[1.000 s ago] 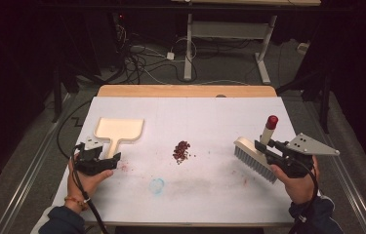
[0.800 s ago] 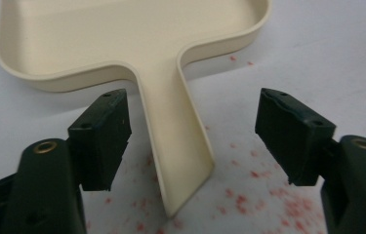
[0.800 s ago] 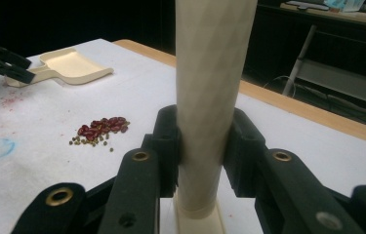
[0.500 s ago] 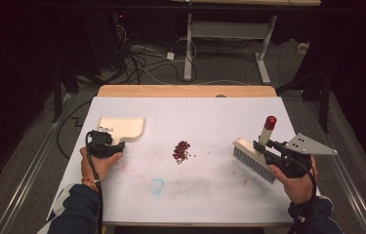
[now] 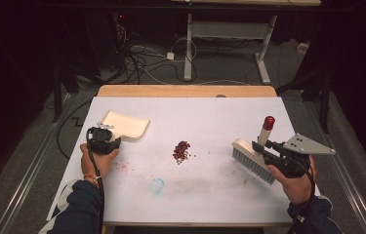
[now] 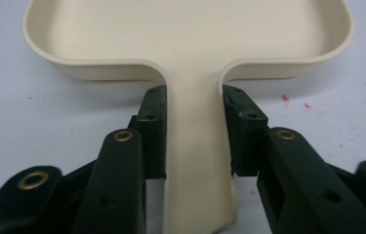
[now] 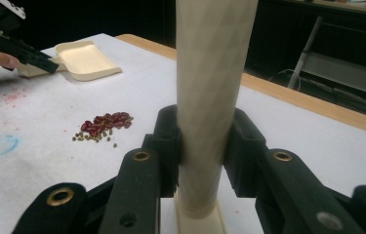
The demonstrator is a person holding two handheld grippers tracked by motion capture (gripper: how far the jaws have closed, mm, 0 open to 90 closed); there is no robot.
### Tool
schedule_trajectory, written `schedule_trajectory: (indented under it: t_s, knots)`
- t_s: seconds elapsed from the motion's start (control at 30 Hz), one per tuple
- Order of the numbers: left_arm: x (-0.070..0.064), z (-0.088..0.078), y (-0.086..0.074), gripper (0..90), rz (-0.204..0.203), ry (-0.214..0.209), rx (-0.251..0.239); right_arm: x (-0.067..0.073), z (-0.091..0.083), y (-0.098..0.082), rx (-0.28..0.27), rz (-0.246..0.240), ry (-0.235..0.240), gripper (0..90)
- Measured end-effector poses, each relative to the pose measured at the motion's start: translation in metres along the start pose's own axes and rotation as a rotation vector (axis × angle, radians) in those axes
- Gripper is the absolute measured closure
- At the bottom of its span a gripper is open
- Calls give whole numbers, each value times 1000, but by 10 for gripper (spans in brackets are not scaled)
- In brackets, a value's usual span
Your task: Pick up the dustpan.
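claws (image 6: 194,129) (image 7: 202,146) tight on dustpan (image 6: 190,44), brush (image 7: 212,73)

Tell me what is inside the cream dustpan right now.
Nothing visible: the dustpan tray looks bare. The beans lie apart on the table. Its far lip is cut off in the left gripper view.

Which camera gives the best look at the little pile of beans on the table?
The right gripper view: the pile of beans sits close enough to tell dark red beans from smaller greenish ones. The high view shows the same pile as a small dark red cluster between the dustpan and brush.
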State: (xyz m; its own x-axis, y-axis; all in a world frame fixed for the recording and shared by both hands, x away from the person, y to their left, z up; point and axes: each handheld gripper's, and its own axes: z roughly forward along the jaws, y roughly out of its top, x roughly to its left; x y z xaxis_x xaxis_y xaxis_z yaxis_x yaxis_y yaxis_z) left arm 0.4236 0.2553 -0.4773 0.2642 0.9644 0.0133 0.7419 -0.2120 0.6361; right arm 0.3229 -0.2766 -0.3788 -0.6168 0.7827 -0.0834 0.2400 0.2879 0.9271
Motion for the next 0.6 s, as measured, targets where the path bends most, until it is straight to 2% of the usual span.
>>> schedule_trajectory:
  t_s: [0.07, 0.17, 0.23, 0.37, 0.43, 0.6]
  knots:
    - [0, -7, 2, 643, 17, 1, -8, -1, 0, 0, 3, 0, -4, 707]
    - [-1, -24, 3, 644, 33, -35, -37, -2, 0, -1, -2, 1, -10, 707]
    - [-3, -35, 3, 644, 64, -43, -47, -2, -1, -1, -3, 1, -10, 707]
    - [-7, -56, -6, 644, 107, -94, -55, -2, -1, -1, -4, 8, -14, 707]
    - [-9, -65, -10, 644, 113, -117, -66, -2, -1, -1, -3, 2, -13, 707]
    - [-18, -86, -20, 644, 162, -145, -77, 1, -2, 1, -8, -5, -10, 707]
